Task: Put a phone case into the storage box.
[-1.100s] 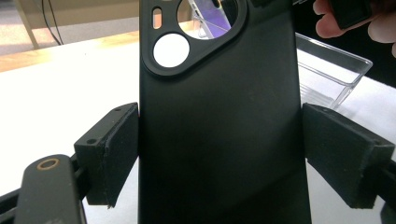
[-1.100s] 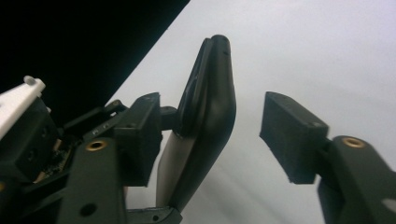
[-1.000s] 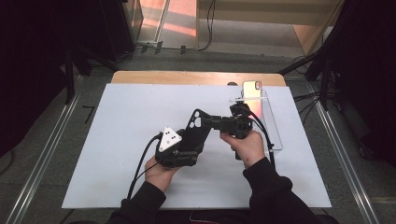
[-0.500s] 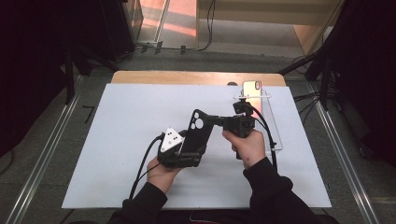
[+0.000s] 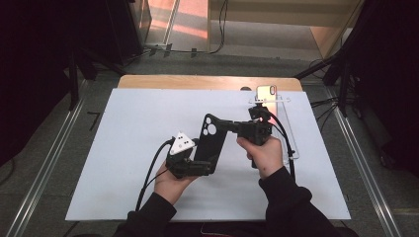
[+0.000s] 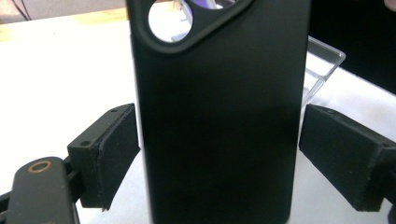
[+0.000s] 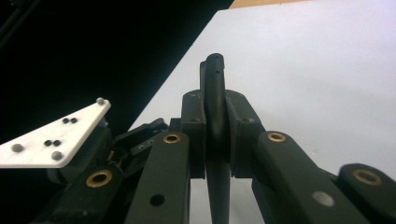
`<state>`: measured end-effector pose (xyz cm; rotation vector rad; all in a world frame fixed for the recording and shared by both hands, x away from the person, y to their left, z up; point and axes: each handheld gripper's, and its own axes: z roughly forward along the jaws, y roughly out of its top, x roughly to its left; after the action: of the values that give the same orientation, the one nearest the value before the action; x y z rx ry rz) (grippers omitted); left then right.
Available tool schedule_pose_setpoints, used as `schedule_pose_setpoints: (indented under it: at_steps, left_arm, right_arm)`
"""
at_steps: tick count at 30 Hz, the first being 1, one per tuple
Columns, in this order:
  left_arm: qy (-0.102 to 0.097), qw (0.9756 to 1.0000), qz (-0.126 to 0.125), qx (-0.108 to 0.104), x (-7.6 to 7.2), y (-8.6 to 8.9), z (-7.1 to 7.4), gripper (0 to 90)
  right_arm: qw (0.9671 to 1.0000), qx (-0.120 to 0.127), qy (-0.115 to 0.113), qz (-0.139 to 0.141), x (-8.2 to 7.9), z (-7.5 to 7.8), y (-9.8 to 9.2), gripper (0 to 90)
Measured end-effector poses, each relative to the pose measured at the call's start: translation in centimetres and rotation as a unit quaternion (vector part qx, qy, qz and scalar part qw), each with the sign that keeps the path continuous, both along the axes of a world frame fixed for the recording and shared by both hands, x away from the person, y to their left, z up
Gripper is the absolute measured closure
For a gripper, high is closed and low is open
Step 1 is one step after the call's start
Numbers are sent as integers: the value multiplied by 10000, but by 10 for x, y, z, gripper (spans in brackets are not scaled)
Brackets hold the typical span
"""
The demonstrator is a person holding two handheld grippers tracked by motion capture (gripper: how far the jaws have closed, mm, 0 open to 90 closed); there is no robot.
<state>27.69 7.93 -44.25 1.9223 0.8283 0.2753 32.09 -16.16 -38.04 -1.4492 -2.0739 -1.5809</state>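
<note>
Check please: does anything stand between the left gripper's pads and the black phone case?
Nothing visible does. The phone case sits right between the left gripper's pads. The right gripper grips its edge farther up, clear of them.

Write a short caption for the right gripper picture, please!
Right gripper clamped on the thin edge of a black phone case above the white table.

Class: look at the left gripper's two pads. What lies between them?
The black phone case stands between the left gripper's pads, with slight gaps, in the left gripper view.
</note>
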Motion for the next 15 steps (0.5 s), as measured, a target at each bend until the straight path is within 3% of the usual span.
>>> schedule_pose_setpoints:
  at_steps: [5, 11, 15]
  left_arm:
    - [231, 9997, -50, 3, 2, 4, 4, 127]
    - [649, 9973, -224, 275, 5, 6, 12, 138]
    - [779, 9955, -349, 408, 5, 8, 18, 148]
  right_arm:
    - [9997, -194, -142, -53, -2, 3, -3, 772]
    - [9971, -590, -472, 66, -6, 4, 1, 771]
    - [9945, -790, -667, 181, -9, 5, 3, 771]
